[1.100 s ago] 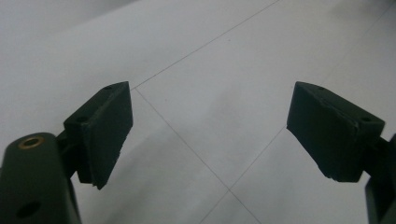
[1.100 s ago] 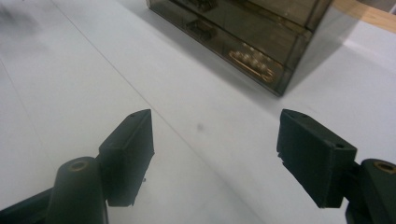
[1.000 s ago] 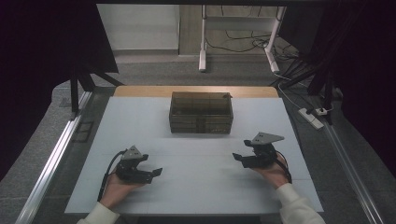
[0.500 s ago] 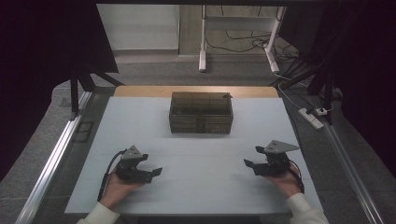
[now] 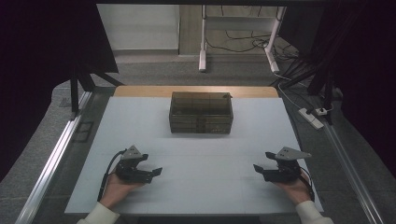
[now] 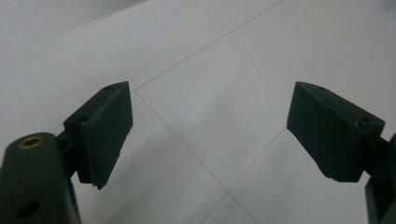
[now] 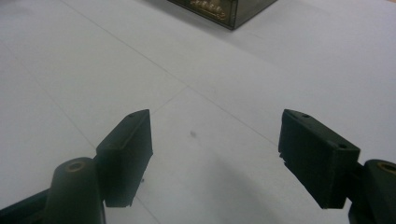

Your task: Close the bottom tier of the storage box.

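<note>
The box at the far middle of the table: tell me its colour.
The box is dark olive-brown with see-through walls; the high view shows it best.

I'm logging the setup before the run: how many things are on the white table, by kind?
Dark rectangular box with clear walls: 1
Black two-jaw grippers, hand-held, jaws open: 2 (left gripper, right gripper)
Total: 3, on the white table
</note>
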The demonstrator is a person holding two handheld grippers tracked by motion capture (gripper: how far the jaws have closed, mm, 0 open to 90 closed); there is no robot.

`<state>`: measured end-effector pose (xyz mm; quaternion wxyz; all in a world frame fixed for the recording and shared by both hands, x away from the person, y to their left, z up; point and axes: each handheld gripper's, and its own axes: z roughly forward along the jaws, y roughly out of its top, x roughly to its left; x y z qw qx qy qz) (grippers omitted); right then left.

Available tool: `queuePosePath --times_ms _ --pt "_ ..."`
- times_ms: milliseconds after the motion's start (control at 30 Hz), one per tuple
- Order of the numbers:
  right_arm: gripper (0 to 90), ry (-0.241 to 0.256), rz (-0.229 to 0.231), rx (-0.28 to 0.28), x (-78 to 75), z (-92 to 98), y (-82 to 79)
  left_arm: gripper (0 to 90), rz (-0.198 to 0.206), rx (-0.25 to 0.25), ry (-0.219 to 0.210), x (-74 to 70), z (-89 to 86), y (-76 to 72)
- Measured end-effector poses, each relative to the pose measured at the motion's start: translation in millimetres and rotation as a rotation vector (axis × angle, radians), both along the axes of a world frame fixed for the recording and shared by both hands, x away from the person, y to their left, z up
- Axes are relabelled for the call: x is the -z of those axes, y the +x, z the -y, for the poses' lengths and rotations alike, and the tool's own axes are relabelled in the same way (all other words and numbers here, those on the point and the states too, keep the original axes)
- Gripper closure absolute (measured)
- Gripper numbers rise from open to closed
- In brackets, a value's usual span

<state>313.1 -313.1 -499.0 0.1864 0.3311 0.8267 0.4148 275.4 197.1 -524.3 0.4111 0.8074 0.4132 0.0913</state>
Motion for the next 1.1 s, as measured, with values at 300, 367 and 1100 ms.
queuePosePath --times_ms 300,367,1100 --pt "26.3 0.01 0.031 -0.006 -3.7 -2.6 1.3 15.2 0.0 0.004 0.001 -0.1 0.8 -0.7" --pt "26.3 0.01 0.029 -0.011 -3.5 -2.8 1.2 15.2 0.0 0.005 0.001 -0.2 0.8 -0.7" --pt "26.6 0.002 0.02 -0.028 -3.1 -5.8 2.0 15.2 -0.001 0.007 0.008 0.4 1.2 -0.5"
